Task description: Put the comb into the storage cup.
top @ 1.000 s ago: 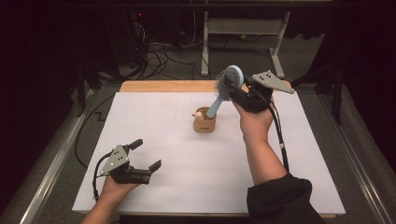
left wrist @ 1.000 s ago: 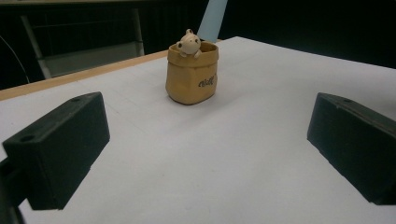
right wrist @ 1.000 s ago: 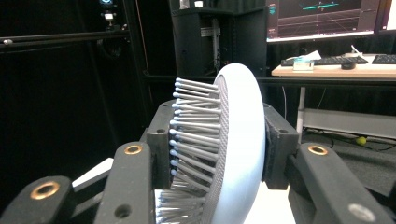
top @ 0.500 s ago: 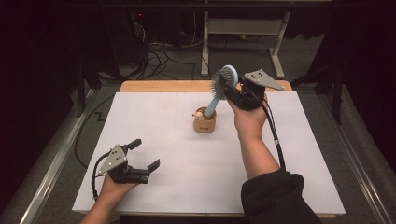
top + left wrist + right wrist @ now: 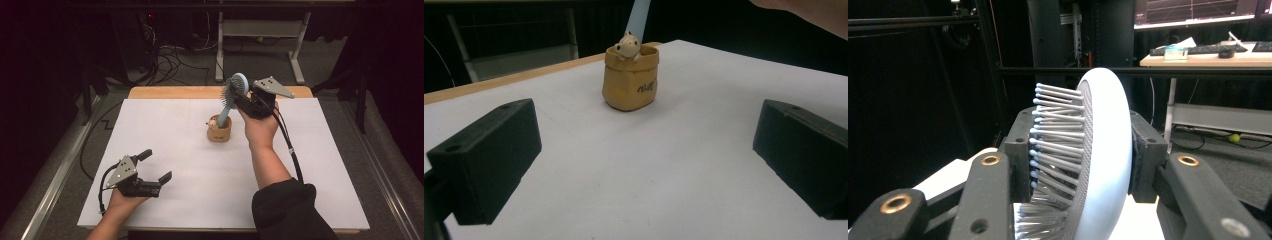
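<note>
Nearest, left hand-held gripper (image 5: 150, 172) resting low on the white counter (image 5: 325, 165), jaws spread, holding nothing. Farther on, tan holder (image 5: 219, 129) standing upright mid-counter. Right hand-held gripper (image 5: 239, 95) pinching the hairbrush (image 5: 231, 97) by its head, now shifted slightly left versus a second ago, handle tip inside the holder: insertion probably nearly finished. Long axis tilted, head up and right, bristles facing left.

hairbrush (image 5: 235, 90): pale blue, tilted, handle end in holder | holder (image 5: 219, 131): tan, upright, mid-table
</note>
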Motion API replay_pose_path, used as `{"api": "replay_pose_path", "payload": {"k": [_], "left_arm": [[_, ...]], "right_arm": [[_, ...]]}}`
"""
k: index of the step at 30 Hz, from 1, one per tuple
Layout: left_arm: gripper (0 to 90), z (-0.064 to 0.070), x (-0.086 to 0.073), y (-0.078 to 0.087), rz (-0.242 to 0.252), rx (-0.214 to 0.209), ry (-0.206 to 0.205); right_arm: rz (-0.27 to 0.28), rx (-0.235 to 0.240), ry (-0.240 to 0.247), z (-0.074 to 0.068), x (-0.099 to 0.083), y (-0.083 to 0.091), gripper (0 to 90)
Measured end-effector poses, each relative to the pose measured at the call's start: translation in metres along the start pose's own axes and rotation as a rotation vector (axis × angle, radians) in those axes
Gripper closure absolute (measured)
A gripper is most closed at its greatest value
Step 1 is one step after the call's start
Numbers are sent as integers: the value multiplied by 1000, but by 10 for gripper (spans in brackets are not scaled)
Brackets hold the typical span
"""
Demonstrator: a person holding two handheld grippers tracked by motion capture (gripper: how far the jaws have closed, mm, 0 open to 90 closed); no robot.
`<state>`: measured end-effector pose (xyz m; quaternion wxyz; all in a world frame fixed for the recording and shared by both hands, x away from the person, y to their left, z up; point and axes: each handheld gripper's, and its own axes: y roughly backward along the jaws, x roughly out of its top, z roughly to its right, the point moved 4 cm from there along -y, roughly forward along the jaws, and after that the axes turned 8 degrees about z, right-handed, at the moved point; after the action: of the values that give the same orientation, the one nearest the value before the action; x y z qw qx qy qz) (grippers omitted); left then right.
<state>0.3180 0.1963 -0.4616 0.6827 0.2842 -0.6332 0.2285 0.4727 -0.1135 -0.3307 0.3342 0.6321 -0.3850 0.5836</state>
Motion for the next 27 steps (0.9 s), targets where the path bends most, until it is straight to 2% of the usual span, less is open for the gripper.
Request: {"api": "replay_pose_path", "payload": {"k": [16,27], "left_arm": [[0,0,0,0,2,-3,6],[0,1,0,0,0,-1,7]], "right_arm": [[-30,5,-8,-7,-22,-15,569],[-30,10,-9,-8,-26,-17,568]]}}
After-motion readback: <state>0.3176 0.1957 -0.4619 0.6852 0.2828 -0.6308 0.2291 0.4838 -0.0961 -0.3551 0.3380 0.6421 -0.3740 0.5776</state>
